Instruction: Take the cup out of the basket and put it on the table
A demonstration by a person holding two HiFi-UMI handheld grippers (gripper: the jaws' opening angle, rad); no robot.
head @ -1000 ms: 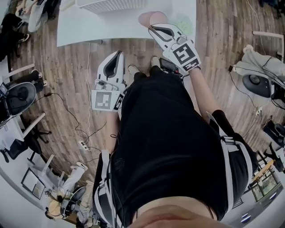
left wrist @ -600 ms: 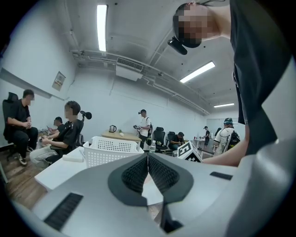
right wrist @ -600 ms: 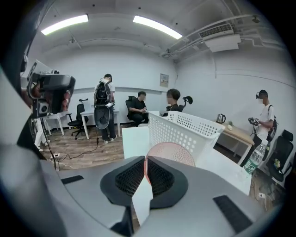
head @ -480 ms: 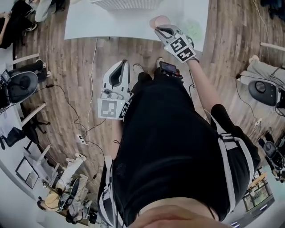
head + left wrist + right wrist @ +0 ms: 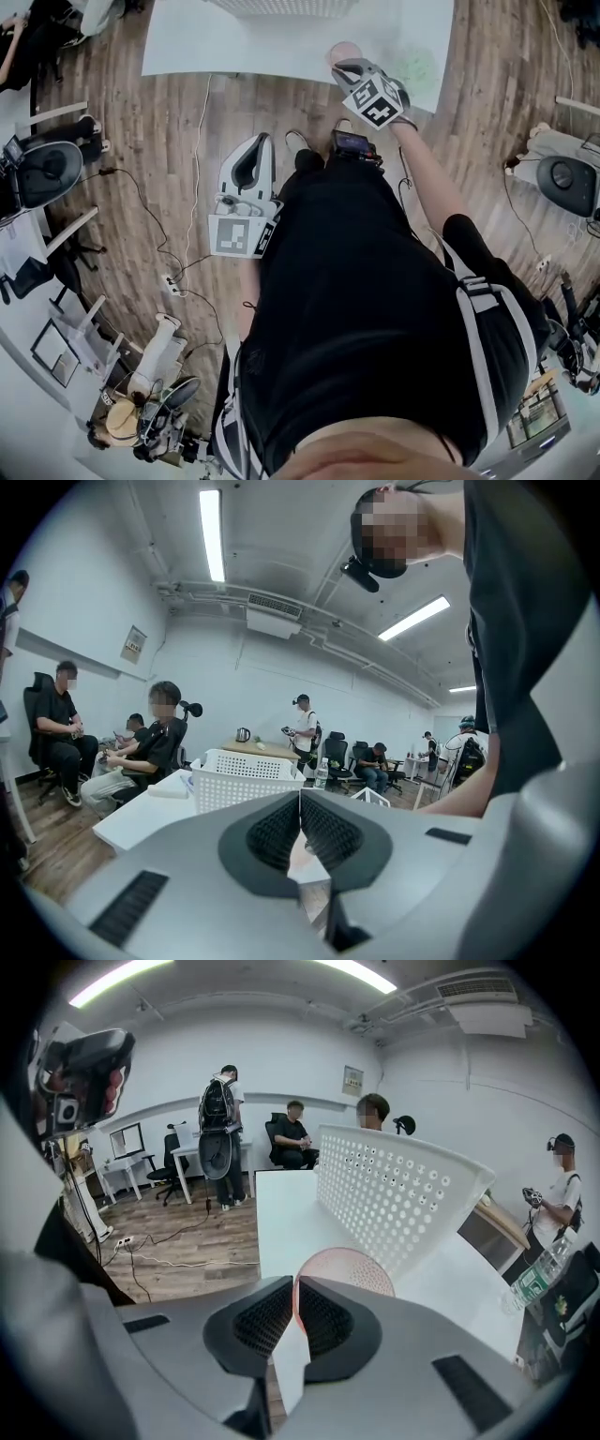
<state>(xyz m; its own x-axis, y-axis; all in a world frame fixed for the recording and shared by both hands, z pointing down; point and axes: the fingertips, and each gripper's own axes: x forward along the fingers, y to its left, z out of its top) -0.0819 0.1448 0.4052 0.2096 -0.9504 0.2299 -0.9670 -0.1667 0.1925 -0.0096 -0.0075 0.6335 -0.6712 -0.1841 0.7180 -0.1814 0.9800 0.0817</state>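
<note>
R gripper (image 5: 293, 1283) is clenched on the cup (image 5: 349, 1271). Its pads nip one side of the pink, see-thru wall at the rim, so the cup hangs off the jaw tips. Cup is out of the basket (image 5: 398, 1194) and over the table (image 5: 281, 1208), in the strip btw the basket's perforated wall and the table's near edge, toward the basket's right corner. In the head view the cup (image 5: 344, 51) sits just ahead of the R gripper (image 5: 347, 67), close to that near edge. Can't tell if its base touches the table top yet.

L gripper (image 5: 300, 797) is clamped shut w/ nothing btw the pads. It's held low beside the person (image 5: 356, 281), well apart from the table, and plays no part here.

Risks, as I judge them:
- Letting go before the base is flat: cup drops, tips and, being round, may roll off the near edge to the floor (image 5: 141, 187).
- One-wall pinch: cup prob hangs tilted, lands on its base rim and topples.
- Thin wall could cling to a ribbed pad as the jaws part and get dragged sideways.
- Pulling back w/o lifting clear could sweep it over the edge.
- Basket wall is close, so a fwd swing could knock it.
</note>
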